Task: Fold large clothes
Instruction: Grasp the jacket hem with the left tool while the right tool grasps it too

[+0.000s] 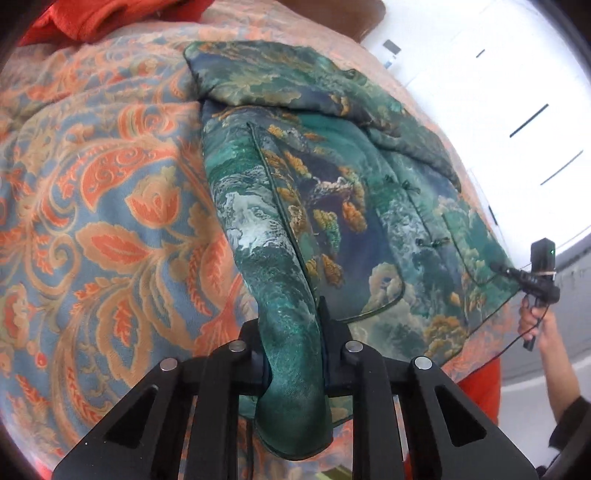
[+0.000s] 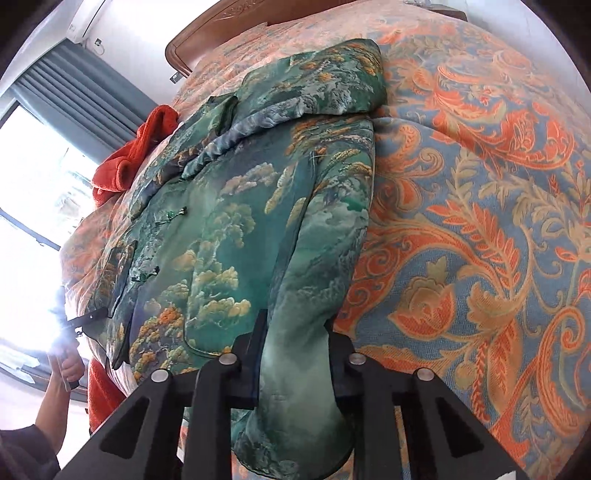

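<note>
A padded green jacket [image 1: 332, 192] with a printed landscape of trees and clouds lies face up on the bed, one sleeve folded across its chest. My left gripper [image 1: 291, 332] is shut on the jacket's hem at one lower corner. The jacket also shows in the right wrist view [image 2: 236, 229]. My right gripper [image 2: 295, 343] is shut on the hem at the other lower corner. Each gripper appears small in the other's view, the right one at the jacket's far corner [image 1: 517, 277] and the left one likewise [image 2: 88, 317].
The bed is covered by an orange and blue paisley bedspread [image 1: 110, 221]. A red towel [image 2: 136, 155] lies by the jacket near the bed's edge. A wooden headboard [image 2: 207, 33] stands at the far end, with a curtain and window [image 2: 44, 147] beside it.
</note>
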`<state>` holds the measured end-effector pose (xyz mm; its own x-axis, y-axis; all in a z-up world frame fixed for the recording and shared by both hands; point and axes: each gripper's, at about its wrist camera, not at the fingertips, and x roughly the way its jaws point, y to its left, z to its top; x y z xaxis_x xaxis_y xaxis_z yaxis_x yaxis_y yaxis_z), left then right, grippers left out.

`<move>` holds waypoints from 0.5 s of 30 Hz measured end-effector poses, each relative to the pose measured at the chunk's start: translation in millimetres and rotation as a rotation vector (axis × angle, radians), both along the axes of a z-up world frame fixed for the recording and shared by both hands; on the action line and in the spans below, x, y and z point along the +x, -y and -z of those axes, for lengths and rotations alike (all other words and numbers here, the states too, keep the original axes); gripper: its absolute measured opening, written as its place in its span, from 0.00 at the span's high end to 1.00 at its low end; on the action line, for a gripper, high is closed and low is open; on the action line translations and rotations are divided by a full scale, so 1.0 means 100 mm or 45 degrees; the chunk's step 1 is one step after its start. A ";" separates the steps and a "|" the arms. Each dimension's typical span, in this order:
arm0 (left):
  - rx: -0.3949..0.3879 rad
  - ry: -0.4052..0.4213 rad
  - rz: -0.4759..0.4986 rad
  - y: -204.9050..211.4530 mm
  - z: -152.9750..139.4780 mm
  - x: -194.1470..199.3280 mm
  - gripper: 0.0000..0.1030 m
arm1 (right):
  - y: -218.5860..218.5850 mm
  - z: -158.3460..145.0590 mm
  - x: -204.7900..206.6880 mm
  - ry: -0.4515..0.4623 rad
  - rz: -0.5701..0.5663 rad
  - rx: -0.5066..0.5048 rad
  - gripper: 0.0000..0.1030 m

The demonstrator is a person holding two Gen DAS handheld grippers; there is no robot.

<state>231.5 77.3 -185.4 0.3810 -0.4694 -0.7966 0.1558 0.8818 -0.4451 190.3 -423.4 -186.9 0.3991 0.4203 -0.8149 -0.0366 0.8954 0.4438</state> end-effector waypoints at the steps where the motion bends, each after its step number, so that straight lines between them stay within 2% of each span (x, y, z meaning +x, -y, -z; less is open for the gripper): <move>1: 0.011 0.016 0.007 0.00 -0.05 0.00 0.83 | -0.03 -0.07 0.00 0.014 -0.004 0.005 0.79; 3: 0.032 0.032 0.016 -0.02 -0.13 -0.05 0.84 | -0.09 -0.20 -0.02 0.045 -0.023 0.010 0.80; 8: 0.062 -0.008 -0.010 -0.15 -0.09 -0.18 0.84 | -0.20 -0.42 -0.10 0.099 -0.079 0.002 0.81; 15: 0.070 -0.054 -0.053 -0.16 0.09 -0.47 0.83 | -0.12 -0.25 -0.47 0.077 -0.100 -0.044 0.81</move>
